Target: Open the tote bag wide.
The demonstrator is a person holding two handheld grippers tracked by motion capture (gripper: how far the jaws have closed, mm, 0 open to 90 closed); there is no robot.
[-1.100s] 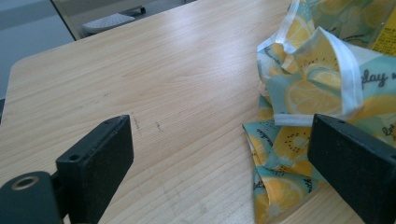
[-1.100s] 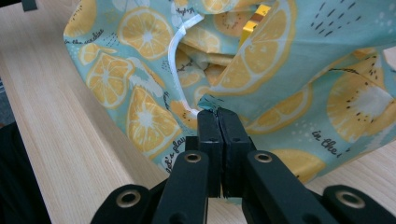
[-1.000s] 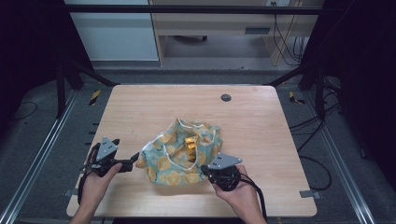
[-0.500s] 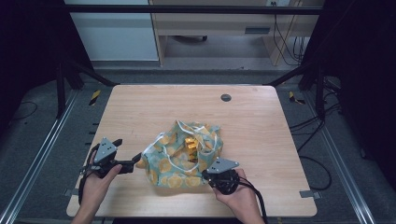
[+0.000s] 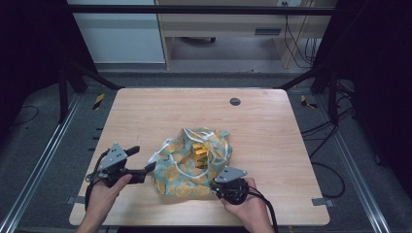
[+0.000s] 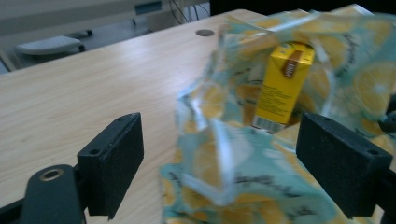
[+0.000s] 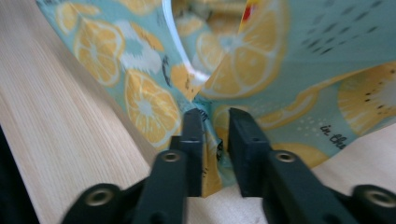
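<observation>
The lemon-print bag [image 5: 192, 167] sat near the front of the surface [image 5: 272, 126], a yellow carton [image 6: 282, 84] inside. The right tongs [image 7: 215, 128] pinched its near edge; the left tongs [image 6: 219, 163] were spread beside its left side. Opening the bag seemed underway; next, the left likely needed to close on fabric.

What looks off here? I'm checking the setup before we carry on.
Nothing looks spilled or damaged. The lemon-print bag lies crumpled and slumped on the table, mouth open, with a yellow carton inside. The right gripper pinches a fold of its fabric; the left gripper is open beside it.
</observation>
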